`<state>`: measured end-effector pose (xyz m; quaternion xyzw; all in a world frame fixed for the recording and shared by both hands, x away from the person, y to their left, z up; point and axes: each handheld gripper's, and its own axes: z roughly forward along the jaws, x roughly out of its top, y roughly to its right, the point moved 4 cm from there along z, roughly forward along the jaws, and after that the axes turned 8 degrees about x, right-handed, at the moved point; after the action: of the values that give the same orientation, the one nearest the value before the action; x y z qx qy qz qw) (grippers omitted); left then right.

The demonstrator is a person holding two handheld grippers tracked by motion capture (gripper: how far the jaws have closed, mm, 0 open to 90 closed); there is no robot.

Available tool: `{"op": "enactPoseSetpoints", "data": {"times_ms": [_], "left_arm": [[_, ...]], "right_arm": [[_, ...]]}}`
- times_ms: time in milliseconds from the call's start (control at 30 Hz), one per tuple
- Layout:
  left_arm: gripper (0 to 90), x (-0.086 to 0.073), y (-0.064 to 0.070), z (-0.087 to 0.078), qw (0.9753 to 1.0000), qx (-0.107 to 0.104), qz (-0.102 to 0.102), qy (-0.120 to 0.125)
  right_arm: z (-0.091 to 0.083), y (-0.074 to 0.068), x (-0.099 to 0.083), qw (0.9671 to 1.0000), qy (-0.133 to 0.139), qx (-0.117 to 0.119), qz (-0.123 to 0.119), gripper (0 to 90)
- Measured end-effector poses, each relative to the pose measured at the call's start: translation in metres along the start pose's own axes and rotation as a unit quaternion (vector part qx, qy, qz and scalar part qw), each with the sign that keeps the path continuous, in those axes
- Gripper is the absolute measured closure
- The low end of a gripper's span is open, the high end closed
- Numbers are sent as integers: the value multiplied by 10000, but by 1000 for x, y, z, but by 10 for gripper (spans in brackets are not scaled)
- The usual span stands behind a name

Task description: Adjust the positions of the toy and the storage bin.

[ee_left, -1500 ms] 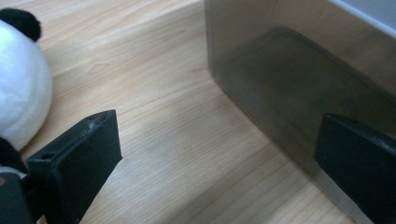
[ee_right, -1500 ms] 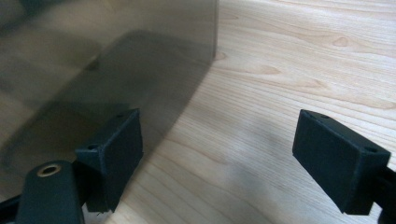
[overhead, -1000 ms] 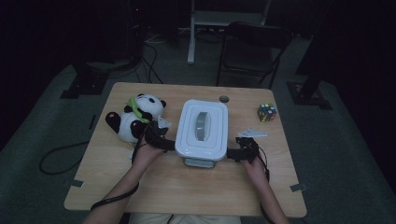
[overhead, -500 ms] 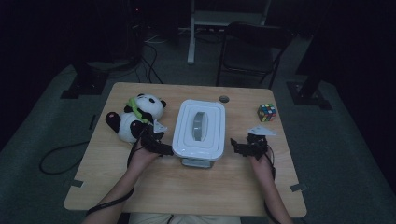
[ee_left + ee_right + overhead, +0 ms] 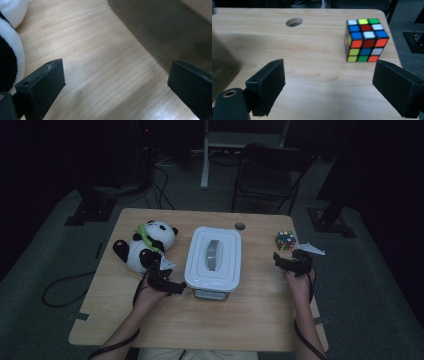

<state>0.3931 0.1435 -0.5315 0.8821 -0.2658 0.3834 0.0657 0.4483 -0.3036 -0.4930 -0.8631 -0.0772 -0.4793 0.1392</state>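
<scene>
A white lidded box (image 5: pixel 214 260) with a grey handle stands at the table's middle. My left gripper (image 5: pixel 167 280) is open at the box's front left corner, between it and a panda plush (image 5: pixel 147 245). Between its jaws (image 5: pixel 117 75) lies bare wood, with the box wall (image 5: pixel 170 32) at upper right and the panda (image 5: pixel 10 50) at left. My right gripper (image 5: pixel 287 261) is open, right of the box and just in front of a Rubik's cube (image 5: pixel 285 240). In the right gripper view the cube (image 5: pixel 365 40) stands beyond the open jaws (image 5: pixel 330 75), nearer the right one.
A round cable hole (image 5: pixel 240 226) sits near the table's (image 5: pixel 235 325) far edge, also visible as the hole (image 5: pixel 294 22) left of the cube. The table's right edge runs close beside the cube. A chair (image 5: pixel 272 170) stands behind the table.
My right gripper has left the box's front right corner and moved right and away, toward the cube. The left gripper has stayed near the box's front left corner.
</scene>
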Motion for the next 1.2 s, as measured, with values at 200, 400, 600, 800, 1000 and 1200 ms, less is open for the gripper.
{"op": "enactPoseSetpoints", "data": {"times_ms": [200,400,600,800,1000,1200], "left_arm": [[18,-6,-1,-4,10000,-44,18,17],[19,-6,3,-7,9999,-71,141,48],[18,-7,6,-9,9998,-124,171,45],[19,-9,6,-11,9997,-102,222,20],[19,-10,4,-11,9997,-85,212,11],[18,-10,3,-12,9998,-70,198,32]], "right_arm": [[22,22,13,9993,-104,-351,-12,132],[46,34,23,9981,-302,-528,13,135],[70,39,23,9965,-576,-608,22,148],[85,46,23,9949,-765,-630,182,173],[93,54,21,9930,-962,-640,248,291],[93,57,19,9926,-1016,-601,265,337]]}}
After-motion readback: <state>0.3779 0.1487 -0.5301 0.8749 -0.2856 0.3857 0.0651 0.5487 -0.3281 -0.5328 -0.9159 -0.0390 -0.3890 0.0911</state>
